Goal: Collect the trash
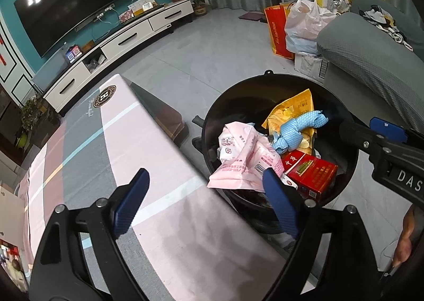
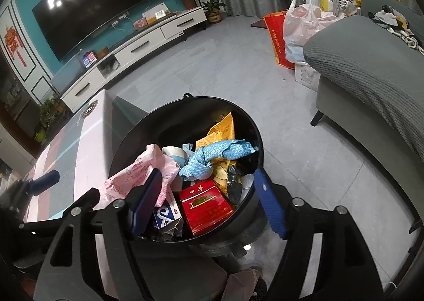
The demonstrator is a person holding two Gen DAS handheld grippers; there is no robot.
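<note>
Both tools stood wide and empty: left tool [image 1: 206, 203] at the table [image 1: 111, 157] edge, right tool [image 2: 209, 200] above the bin [image 2: 261, 157]. Next, lift clear without snagging the pink wrapper [image 2: 137, 176].

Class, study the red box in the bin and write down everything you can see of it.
The red box is a flat, glossy cardboard pack with gold characters and a gold building printed on its face. It looks closed and undented. It lies tilted, face up, on top of the trash at the near side of the black bin, beside a pink wrapper. Neither gripper touches it.
</note>
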